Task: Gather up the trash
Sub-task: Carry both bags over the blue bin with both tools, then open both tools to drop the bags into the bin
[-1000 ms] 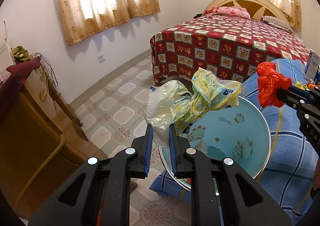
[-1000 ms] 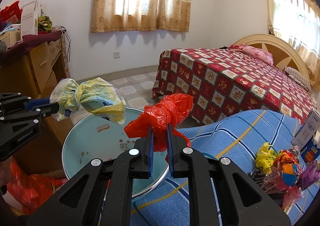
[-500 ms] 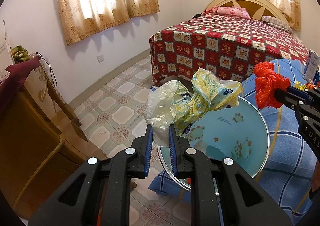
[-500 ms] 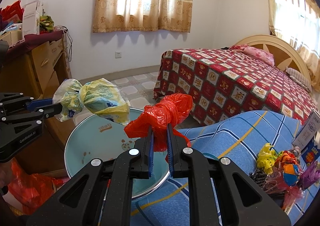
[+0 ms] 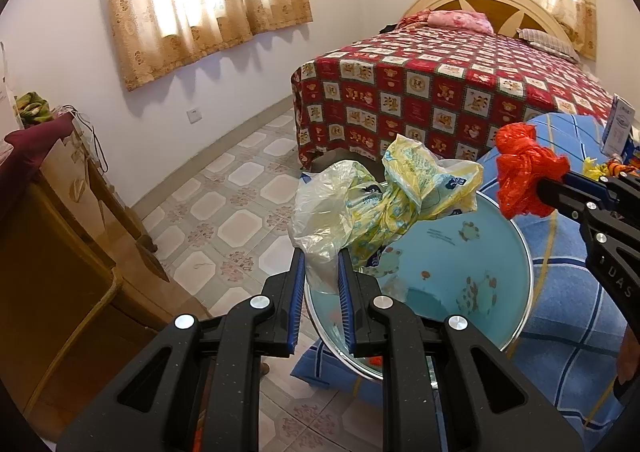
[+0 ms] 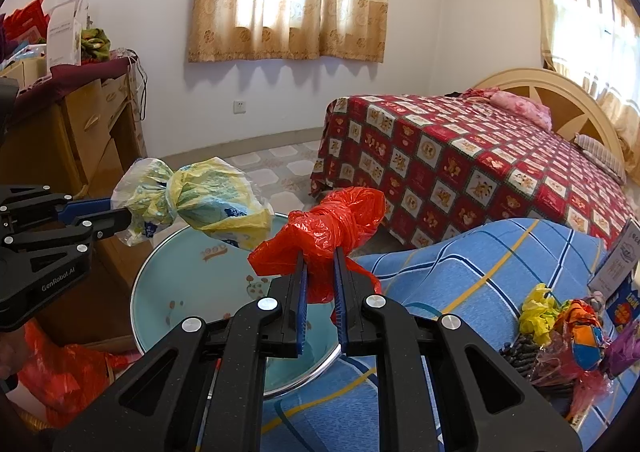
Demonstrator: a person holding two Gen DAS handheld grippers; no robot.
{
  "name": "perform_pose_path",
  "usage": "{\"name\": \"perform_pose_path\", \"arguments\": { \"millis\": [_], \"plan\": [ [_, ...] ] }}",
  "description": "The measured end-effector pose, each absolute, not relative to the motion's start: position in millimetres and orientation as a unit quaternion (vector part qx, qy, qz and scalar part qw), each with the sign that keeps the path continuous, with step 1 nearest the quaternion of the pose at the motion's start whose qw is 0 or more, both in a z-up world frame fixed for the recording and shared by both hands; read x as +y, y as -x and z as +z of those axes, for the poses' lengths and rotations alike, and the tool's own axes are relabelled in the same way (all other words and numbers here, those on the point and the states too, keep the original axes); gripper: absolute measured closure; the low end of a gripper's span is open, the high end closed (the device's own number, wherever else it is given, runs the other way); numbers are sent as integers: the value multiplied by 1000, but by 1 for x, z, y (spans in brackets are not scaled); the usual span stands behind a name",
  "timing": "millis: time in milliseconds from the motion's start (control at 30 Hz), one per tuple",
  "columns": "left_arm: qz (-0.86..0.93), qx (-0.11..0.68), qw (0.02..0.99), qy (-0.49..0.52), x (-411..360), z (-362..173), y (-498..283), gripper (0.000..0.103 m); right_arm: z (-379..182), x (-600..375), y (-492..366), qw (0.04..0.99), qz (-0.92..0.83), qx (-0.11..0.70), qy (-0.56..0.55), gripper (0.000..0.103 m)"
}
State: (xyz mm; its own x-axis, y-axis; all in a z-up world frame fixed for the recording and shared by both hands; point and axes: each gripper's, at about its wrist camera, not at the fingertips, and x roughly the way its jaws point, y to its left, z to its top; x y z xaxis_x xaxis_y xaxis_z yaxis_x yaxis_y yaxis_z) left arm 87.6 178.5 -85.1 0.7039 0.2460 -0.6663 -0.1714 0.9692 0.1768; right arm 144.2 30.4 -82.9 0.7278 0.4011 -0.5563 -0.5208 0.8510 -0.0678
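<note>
Nothing has shifted over the last second: both my hands hold still, both loads stay pinched, so no drop has begun yet.

Far left, wooden dresser (image 5: 60, 252) stands close by my left side, with tiled floor (image 5: 224, 212) open between it and the bed (image 5: 440, 92).

My left tongs (image 5: 320, 284) are clamped on the yellow-and-clear plastic bag (image 5: 384, 208), a knotted bundle sticking out forward over the near-left rim of the blue basin (image 5: 460, 264). Bag is in the air, touching nothing below as far as I can tell.

Basin sits on the blue checked cloth (image 6: 480, 264), which I take to cover a bench, its left part jutting past the cloth edge. Inside looks empty. I judge it to be the collecting spot, so both loads seem ready for release.

My right tongs (image 6: 320, 280) are closed tight on the red plastic bag (image 6: 332, 228), held above the right side of the basin rim. The two bundles are near each other but apart.

Right of that, more wrappers (image 6: 560, 316) lie on the cloth beside a small carton (image 6: 618, 264). These are still to collect.

Room to move: clear straight down into the basin. Watch the overhanging rim, since a knock could tip it toward the floor.
</note>
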Motion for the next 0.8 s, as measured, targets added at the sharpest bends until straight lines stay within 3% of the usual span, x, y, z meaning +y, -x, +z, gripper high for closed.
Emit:
{"name": "perform_pose_path", "arguments": {
  "millis": [100, 200, 300, 333, 400, 467, 800],
  "plan": [
    [100, 370, 922, -53, 172, -88, -87, 83, -85, 30, -145, 921, 252, 275, 109, 89],
    [92, 374, 921, -55, 168, -90, -88, 78, -88, 29, -147, 920, 253, 281, 106, 76],
    [94, 377, 920, -57, 166, -93, -88, 53, -90, 26, -148, 919, 252, 286, 100, 62],
    [96, 376, 920, -58, 167, -94, -88, 45, -91, 24, -147, 920, 250, 284, 99, 52],
    [97, 379, 918, -58, 165, -95, -88, 44, -91, 20, -145, 922, 246, 283, 96, 49],
    [98, 382, 917, -55, 167, -95, -88, 27, -91, 16, -143, 922, 244, 285, 94, 46],
    [75, 396, 912, -80, 138, -115, -84, 21, -87, -56, -106, 939, 184, 280, 76, 33]
  ]
}}
